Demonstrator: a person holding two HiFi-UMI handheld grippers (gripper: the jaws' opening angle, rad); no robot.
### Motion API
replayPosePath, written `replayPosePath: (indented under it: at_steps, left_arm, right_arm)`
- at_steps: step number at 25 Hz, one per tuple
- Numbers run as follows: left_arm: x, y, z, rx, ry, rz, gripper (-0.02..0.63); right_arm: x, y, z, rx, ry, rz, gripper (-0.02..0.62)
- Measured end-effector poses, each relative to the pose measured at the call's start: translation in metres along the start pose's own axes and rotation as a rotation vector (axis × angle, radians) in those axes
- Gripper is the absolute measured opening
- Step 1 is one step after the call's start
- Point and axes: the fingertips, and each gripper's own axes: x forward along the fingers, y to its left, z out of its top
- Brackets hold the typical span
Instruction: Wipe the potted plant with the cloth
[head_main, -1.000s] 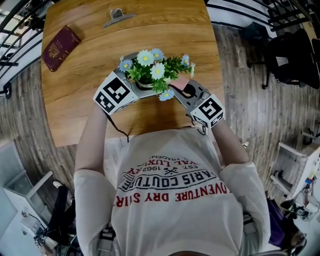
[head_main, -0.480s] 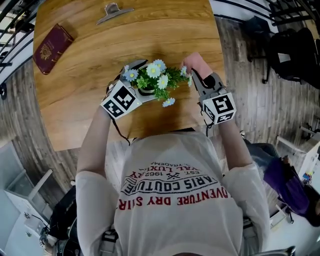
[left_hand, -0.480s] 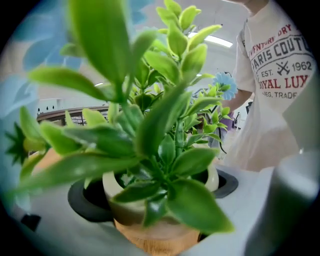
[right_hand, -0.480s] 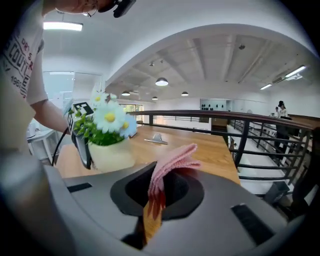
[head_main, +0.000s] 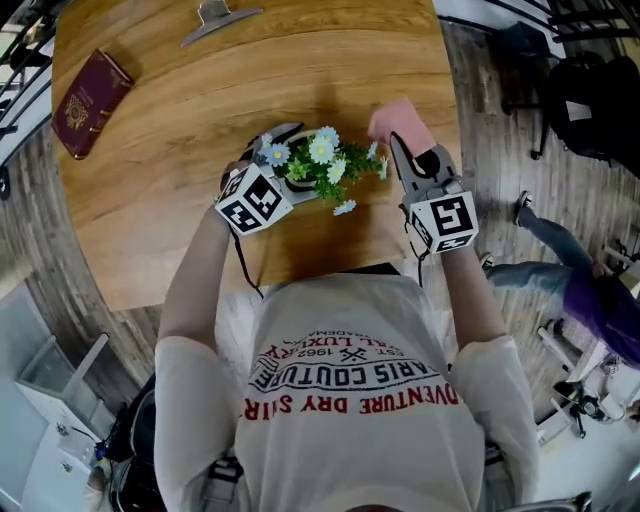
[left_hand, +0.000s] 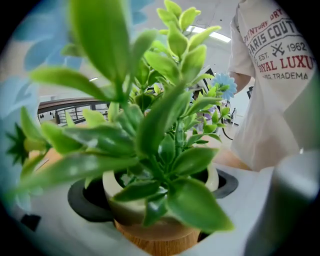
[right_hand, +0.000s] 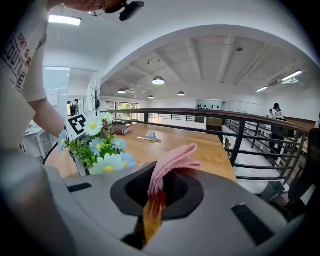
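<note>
Two jobs are set up but little wiping shows: the left gripper (head_main: 280, 165) is closed round the pot (left_hand: 159, 231), steadying the plant (head_main: 322, 163) near the front edge of the table (head_main: 170, 130), and the right gripper (head_main: 402, 150) pinches the cloth (right_hand: 169, 165) just beside the blooms on the plant's right, not touching them as far as I can see. I judge the wipe to be barely begun or between strokes; nothing tells which leaves (left_hand: 150, 125) are already cleaned, so most of the foliage probably remains. The pot has a smooth cream rim over a round wood-grained base. Its leaves are glossy, stiff-looking and oval, likely plastic, and the flowers (right_hand: 107, 162) are small daisy shapes in white and pale blue. The cloth is pink, finely ribbed and soft, bunched into a fold that sticks out past the jaws.
</note>
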Motion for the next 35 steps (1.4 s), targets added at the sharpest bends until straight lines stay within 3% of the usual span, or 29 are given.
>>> replayPosePath:
  at_steps: [5, 13, 21, 25, 30, 31, 33, 35]
  left_arm:
    - [0.007, 0.002, -0.007, 0.027, 0.014, -0.016, 0.557]
    - [0.008, 0.004, -0.011, 0.042, -0.038, -0.021, 0.557]
    - [-0.034, 0.004, 0.007, -0.063, -0.138, 0.12, 0.558]
    - [-0.076, 0.003, 0.038, -0.097, -0.244, 0.257, 0.557]
    - [-0.122, 0.004, 0.075, -0.087, -0.282, 0.418, 0.543]
    - [-0.132, 0.006, 0.082, -0.09, -0.292, 0.466, 0.511]
    - [-0.153, 0.012, 0.094, -0.101, -0.316, 0.578, 0.215]
    - [-0.17, 0.015, 0.105, -0.107, -0.337, 0.653, 0.172]
  right_arm:
    - [0.002, -0.005, -0.003, 0.01, 0.011, -0.008, 0.036]
    - [0.004, -0.005, -0.008, 0.013, 0.025, -0.015, 0.037]
    - [-0.004, 0.001, 0.013, -0.018, -0.006, -0.021, 0.037]
    - [-0.014, 0.006, 0.038, -0.043, -0.06, -0.033, 0.037]
    - [-0.024, 0.018, 0.063, -0.075, -0.121, -0.012, 0.037]
    - [-0.025, 0.021, 0.067, -0.077, -0.131, -0.008, 0.037]
    - [-0.03, 0.026, 0.073, -0.074, -0.152, 0.0, 0.037]
    - [-0.036, 0.031, 0.079, -0.07, -0.172, 0.004, 0.037]
